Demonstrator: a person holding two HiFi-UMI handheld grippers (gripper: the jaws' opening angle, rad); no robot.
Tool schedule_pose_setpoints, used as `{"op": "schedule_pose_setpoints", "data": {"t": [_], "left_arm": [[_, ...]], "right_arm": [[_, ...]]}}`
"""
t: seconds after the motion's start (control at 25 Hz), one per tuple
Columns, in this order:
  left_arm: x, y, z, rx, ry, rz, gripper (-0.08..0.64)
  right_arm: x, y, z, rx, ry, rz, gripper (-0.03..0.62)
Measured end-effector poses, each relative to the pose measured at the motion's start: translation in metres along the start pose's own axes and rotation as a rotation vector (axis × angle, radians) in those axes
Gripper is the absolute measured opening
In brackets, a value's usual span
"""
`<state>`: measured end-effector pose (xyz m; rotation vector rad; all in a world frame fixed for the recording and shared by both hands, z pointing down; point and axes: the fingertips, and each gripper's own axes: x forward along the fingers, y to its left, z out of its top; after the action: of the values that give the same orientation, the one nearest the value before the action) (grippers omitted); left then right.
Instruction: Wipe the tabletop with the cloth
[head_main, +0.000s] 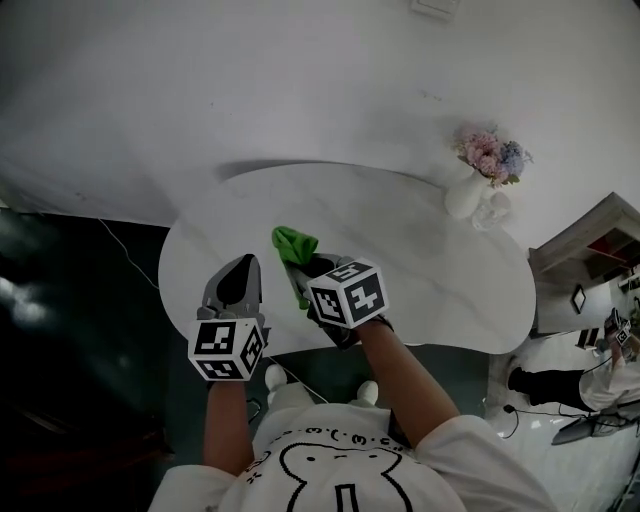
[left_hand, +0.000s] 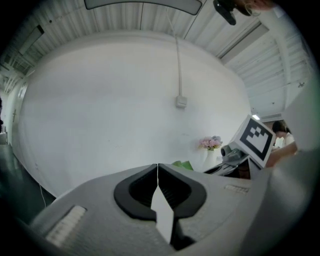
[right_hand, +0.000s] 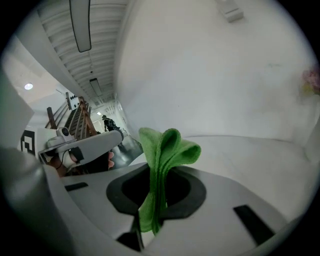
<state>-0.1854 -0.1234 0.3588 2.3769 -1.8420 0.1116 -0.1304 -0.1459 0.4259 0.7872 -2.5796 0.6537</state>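
Head view looking steeply down on a pale, rounded desk (head_main: 430, 265), with 2 claws hanging over its near edge. Gripping a green cloth (head_main: 293, 244) in the right claw (head_main: 305, 272). Right gripper view showing that claw (right_hand: 156, 189) clamped on the folded fabric (right_hand: 162, 150), with a bunched loop poking out past the tips and a tail trailing back toward the camera. Holding the left claw (head_main: 243, 266) just left of the right one. Left gripper view showing it (left_hand: 158, 192) pressed together on nothing, its 2 pads meeting along 1 thin line.

Carrying the cloth above the near middle of the desk, seemingly lifted rather than pressed flat. Not managing to tell from these views whether it is touching the surface.

Judging progress as early or unclear: seeing no streaks, damp patches or dirt on the desk to mark wiped from unwiped. Having the cloth secured, so counting the grasp as done. Leaving, by the look of it, the broad far and right stretches to cover, up to a vase of flowers (head_main: 468, 192) standing at the far right.
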Motion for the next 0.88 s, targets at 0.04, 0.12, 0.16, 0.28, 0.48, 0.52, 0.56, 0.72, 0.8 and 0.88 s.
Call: {"op": "schedule_pose_setpoints", "data": {"t": [0.04,0.12,0.16,0.28,0.48,0.52,0.56,0.72,0.8,0.88], "left_arm": [[0.002,-0.009,0.002,0.008,-0.004,-0.012,0.018],[0.007,-0.028,0.006,0.023,-0.009,-0.036,0.018],[0.01,-0.037,0.008,0.03,-0.01,-0.047,0.018],[0.017,-0.063,0.011,0.051,-0.01,-0.079,0.018],[0.027,-0.105,0.016,0.063,-0.017,-0.124,0.018],[0.029,-0.113,0.016,0.066,-0.018,-0.13,0.018],[0.031,-0.122,0.016,0.071,-0.018,-0.137,0.018],[0.04,-0.154,0.013,0.088,-0.012,-0.178,0.018],[0.045,-0.169,0.012,0.096,-0.011,-0.197,0.018],[0.049,-0.183,0.011,0.101,-0.011,-0.212,0.018]], "right_arm": [[-0.01,-0.005,0.0,0.004,-0.016,-0.012,0.046],[-0.031,-0.016,0.0,0.012,-0.045,-0.037,0.046],[-0.04,-0.022,0.0,0.012,-0.056,-0.053,0.046],[-0.068,-0.038,-0.004,-0.001,-0.079,-0.098,0.046],[-0.111,-0.06,-0.017,0.006,-0.104,-0.144,0.046],[-0.119,-0.064,-0.019,0.013,-0.111,-0.151,0.046],[-0.127,-0.069,-0.02,0.02,-0.118,-0.158,0.047],[-0.16,-0.09,-0.028,0.042,-0.147,-0.196,0.046],[-0.175,-0.103,-0.034,0.047,-0.153,-0.218,0.046],[-0.189,-0.116,-0.041,0.055,-0.155,-0.241,0.046]]}}
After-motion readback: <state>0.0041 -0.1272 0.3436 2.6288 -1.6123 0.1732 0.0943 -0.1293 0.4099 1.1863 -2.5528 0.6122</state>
